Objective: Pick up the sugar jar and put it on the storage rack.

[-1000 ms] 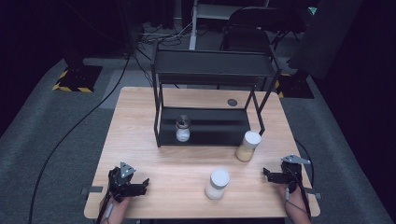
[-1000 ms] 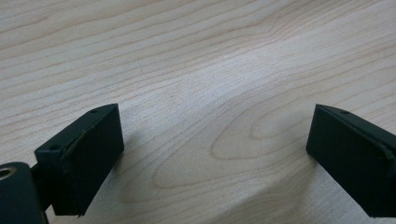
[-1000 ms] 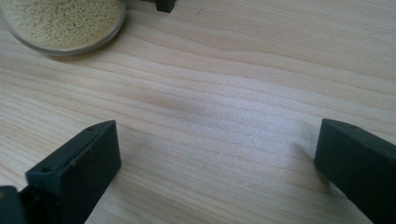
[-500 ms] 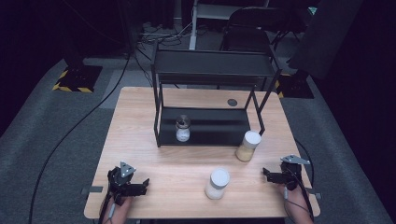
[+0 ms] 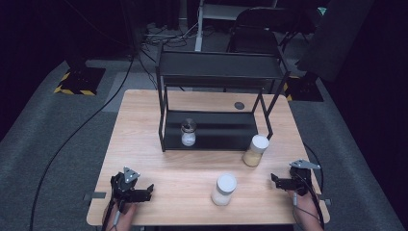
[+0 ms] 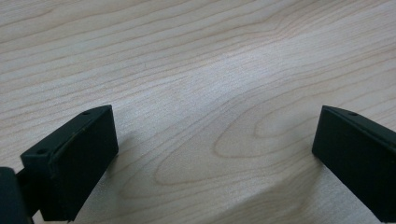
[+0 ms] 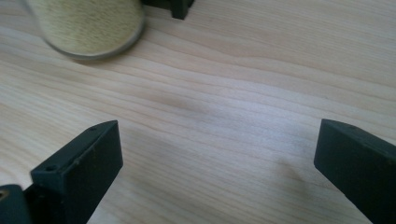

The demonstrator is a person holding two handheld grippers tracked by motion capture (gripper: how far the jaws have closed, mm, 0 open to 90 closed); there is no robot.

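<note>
A: One big pale wooden table (image 5: 144,125), wavy grain running across the top, and at its middle the landmark: a black metal rack (image 5: 219,72) with thin square legs and two flat shelves.

B: Largest first, then. On the rack's lower shelf, toward its left end, stands a small clear glass jar (image 5: 188,133) with white contents and a dark rounded top.

A: Just off the rack's front right leg, a round jar of yellowish grainy powder (image 5: 255,150) under a white lid. In the right gripper view its base (image 7: 86,25) looks coarse and sandy, right beside the rack's foot.

B: And farther out from the rack's front edge, roughly below its right half, a second cylinder, the white-lidded jar (image 5: 223,189) with pale contents, upright on bare wood.

A: Now the tools. The left gripper (image 5: 143,192) sits well out from the rack's front left corner, near the table's near edge, a grey three-cornered plate on top.

B: Its blocky matte black jaws have just been opening and stand wide apart, only wood grain between them (image 6: 215,154).

A: The right gripper (image 5: 275,181) lies out beyond the rack's front right leg, near the powder jar but clear of it.

B: Jaws spread wide too, nothing between the pads, bare tabletop (image 7: 217,163) below.
</note>
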